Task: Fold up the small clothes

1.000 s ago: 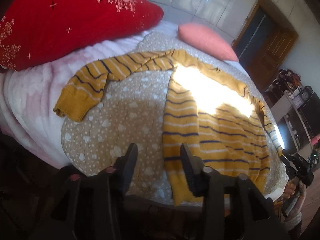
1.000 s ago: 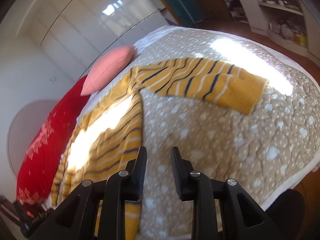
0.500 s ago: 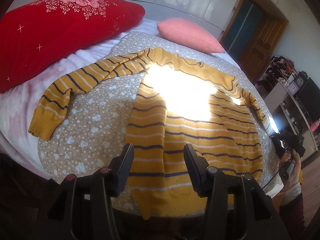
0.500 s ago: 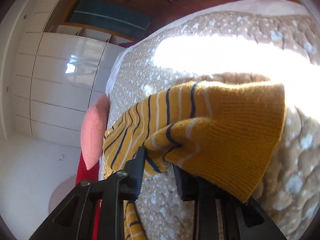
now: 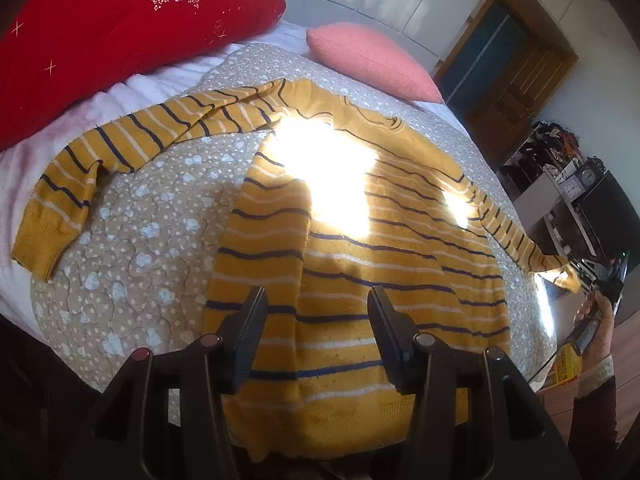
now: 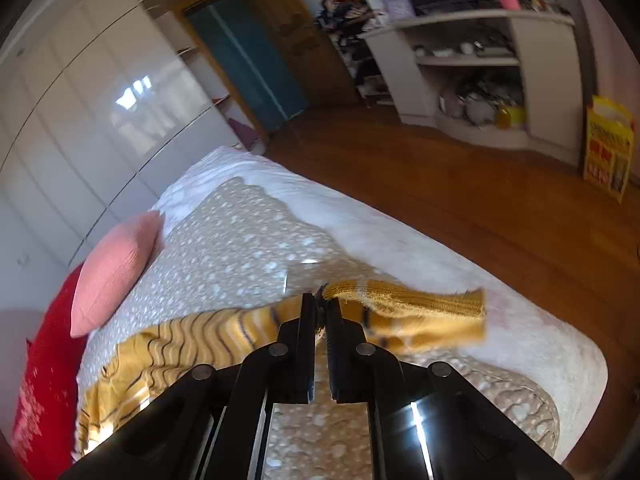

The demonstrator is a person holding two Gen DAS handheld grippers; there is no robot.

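R tool (image 6: 321, 305) clamped shut on sweater (image 5: 360, 248) sleeve cuff (image 6: 420, 308), lifted off bed (image 6: 248, 240); L tool (image 5: 318, 308) approx half open over hem, nothing between fingers.

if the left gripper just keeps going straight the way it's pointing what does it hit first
Most likely the yellow striped sweater: the open left gripper points down at its lower body, nothing between. Depth is hard to judge through the fisheye.

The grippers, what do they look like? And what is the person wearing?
Both are black plastic. The left gripper has two flat fingers with ridged inner pads, on jointed bars with round pivot pins, two of them reddish. The right gripper has the same shape, with silvery pins. In the left wrist view, the person's arm shows a dark maroon sleeve with a pale knitted cuff.
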